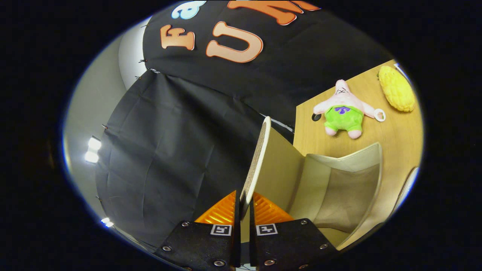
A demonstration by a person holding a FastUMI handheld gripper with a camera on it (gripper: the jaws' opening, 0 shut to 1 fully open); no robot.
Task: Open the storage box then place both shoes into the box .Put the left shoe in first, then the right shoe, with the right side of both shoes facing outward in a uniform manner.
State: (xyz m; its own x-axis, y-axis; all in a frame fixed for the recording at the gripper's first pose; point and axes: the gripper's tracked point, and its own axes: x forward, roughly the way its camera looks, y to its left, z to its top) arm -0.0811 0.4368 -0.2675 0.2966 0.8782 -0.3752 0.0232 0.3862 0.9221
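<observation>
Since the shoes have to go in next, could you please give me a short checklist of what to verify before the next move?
1. Tool closed on the lid, both orange fingers pressing its edge: ok.
2. Lid swung up clear of the storage box opening: ok.
3. Box interior free of objects: ok for the part in view.
4. Pink plush toy and yellow corn toy lying beyond the box, apart from it: ok.
5. Position of the left shoe: cannot tell.

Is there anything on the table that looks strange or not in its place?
Nothing is damaged or spilled. The claw is shut on the lid of the open storage box. A pink plush toy and a yellow corn toy lie beyond the box, unrelated to shoes.
</observation>
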